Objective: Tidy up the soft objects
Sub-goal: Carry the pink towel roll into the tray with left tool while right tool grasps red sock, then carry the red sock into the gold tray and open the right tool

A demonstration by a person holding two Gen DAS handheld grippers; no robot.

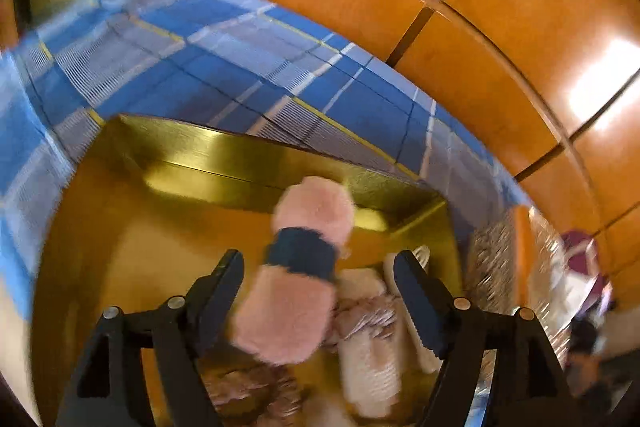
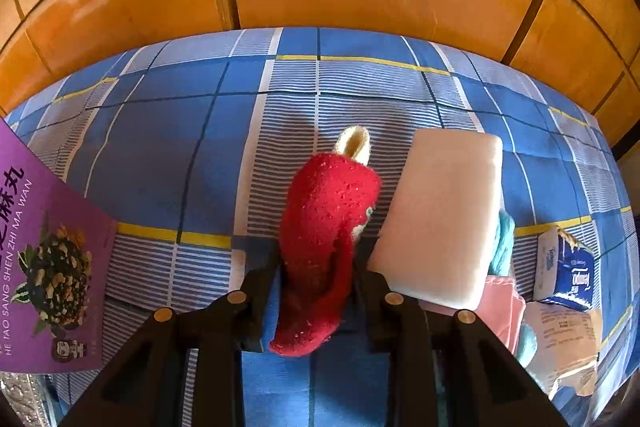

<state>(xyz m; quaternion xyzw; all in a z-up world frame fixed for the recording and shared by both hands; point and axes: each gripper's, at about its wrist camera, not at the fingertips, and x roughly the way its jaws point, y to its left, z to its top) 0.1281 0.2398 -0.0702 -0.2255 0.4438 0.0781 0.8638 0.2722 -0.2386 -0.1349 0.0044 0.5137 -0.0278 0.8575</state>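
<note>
Between the right gripper's (image 2: 318,291) fingers sat a red knit plush toy (image 2: 328,227), clamped near its lower body, cream ear and head poking forward. Looked light, squashy and fuzzy enough not to slip; a mid-body pinch seemed the right hold, since the loose tail end would flop. Just right of it, touching or nearly so, stood a white foam-like block (image 2: 444,215), smooth and matte, with teal yarn (image 2: 502,239) and a pink pad (image 2: 502,303) behind it. A Tempo tissue pack (image 2: 564,271) lay further right and a purple snack box (image 2: 44,267) at left, all on the blue plaid sheet (image 2: 180,147).

Left view was motion-blurred. Left gripper (image 1: 320,303) was spread wide, holding nothing, over a gold box (image 1: 120,247). A pink fluffy slipper with a dark band (image 1: 300,267) sat between the fingers but clear of both; I couldn't tell whether it was resting or mid-drop. Under it were cream knit items (image 1: 372,367) and a brownish furry piece (image 1: 248,391). All looked soft, light and compressible. Glossy orange wood panels (image 1: 500,27) stood behind.
</note>
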